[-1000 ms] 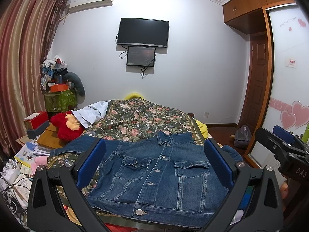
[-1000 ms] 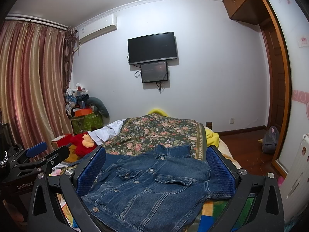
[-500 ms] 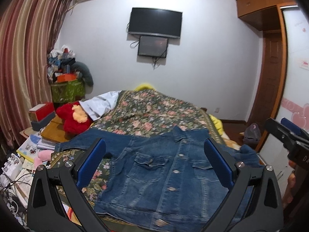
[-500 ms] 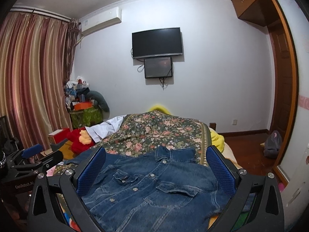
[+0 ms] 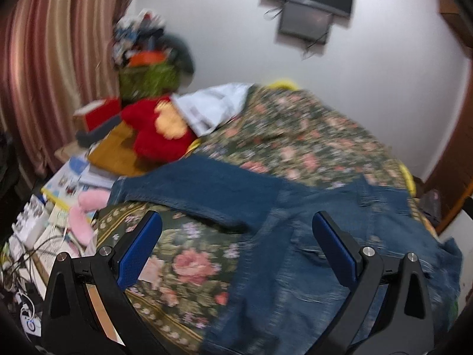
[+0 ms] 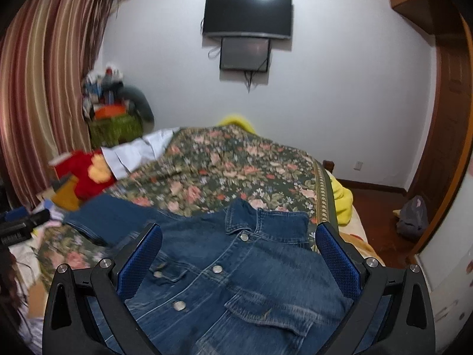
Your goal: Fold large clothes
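Note:
A blue denim jacket (image 6: 236, 278) lies flat, front up, on a bed with a floral cover (image 6: 230, 165). Its collar points to the far wall and one sleeve (image 5: 201, 195) stretches out to the left. My left gripper (image 5: 236, 230) is open and empty, above the jacket's left side near the sleeve. My right gripper (image 6: 238, 239) is open and empty, above the chest and collar. The left gripper's tip also shows at the left edge of the right wrist view (image 6: 20, 224).
A red plush toy (image 5: 153, 130), a white garment (image 5: 212, 109) and stacked boxes and books (image 5: 74, 177) crowd the bed's left side. A yellow blanket (image 6: 343, 201) hangs off the right side. A wooden door (image 6: 443, 118) and wardrobe stand to the right.
Both grippers have moved closer to the bed and tilted down. The left view has swung left toward the sleeve. The jacket has not moved.

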`<state>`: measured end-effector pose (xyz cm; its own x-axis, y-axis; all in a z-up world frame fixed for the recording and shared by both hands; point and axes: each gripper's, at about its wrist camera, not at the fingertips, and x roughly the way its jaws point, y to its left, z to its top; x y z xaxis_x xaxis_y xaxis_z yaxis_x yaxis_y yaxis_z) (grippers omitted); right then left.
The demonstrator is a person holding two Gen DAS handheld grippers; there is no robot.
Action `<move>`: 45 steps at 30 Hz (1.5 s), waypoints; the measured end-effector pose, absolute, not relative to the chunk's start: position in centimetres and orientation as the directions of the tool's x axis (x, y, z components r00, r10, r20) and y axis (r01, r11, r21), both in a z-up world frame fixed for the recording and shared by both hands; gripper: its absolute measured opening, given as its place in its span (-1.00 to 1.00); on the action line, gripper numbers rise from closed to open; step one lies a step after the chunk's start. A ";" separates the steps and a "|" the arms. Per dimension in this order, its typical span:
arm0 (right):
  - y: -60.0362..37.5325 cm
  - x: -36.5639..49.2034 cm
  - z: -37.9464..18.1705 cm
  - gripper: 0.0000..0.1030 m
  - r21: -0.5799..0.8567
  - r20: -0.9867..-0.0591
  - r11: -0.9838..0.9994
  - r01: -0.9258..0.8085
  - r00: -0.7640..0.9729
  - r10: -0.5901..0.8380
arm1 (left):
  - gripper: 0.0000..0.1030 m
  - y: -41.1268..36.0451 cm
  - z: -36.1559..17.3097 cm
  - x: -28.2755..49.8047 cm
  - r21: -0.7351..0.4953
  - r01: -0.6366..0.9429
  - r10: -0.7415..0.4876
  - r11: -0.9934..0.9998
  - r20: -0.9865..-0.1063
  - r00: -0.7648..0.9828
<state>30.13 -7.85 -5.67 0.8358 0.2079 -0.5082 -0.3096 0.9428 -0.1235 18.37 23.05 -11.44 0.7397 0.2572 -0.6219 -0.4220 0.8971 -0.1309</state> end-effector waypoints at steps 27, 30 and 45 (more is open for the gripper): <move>2.9 46.2 -25.2 1.00 0.027 -0.960 0.846 -0.533 0.224 0.171 | 0.36 41.7 -25.1 27.0 -0.504 -0.595 -0.049 0.626 -0.787 0.614; 3.4 45.5 -25.2 1.00 0.005 -0.959 0.821 -0.571 0.229 0.165 | -0.30 42.7 -25.0 27.6 -0.431 -0.643 0.021 0.633 -0.821 0.571; -2.4 44.6 -17.3 1.00 0.076 -0.910 0.860 -0.505 0.317 0.266 | -0.85 32.4 -10.6 30.1 -0.170 -0.457 0.254 0.873 -0.642 0.723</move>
<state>44.58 -2.36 -17.31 0.3175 0.2665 -0.9100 -0.5048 0.8599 0.0757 30.07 32.39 -10.65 0.7234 0.2536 -0.6421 -0.4570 0.8730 -0.1701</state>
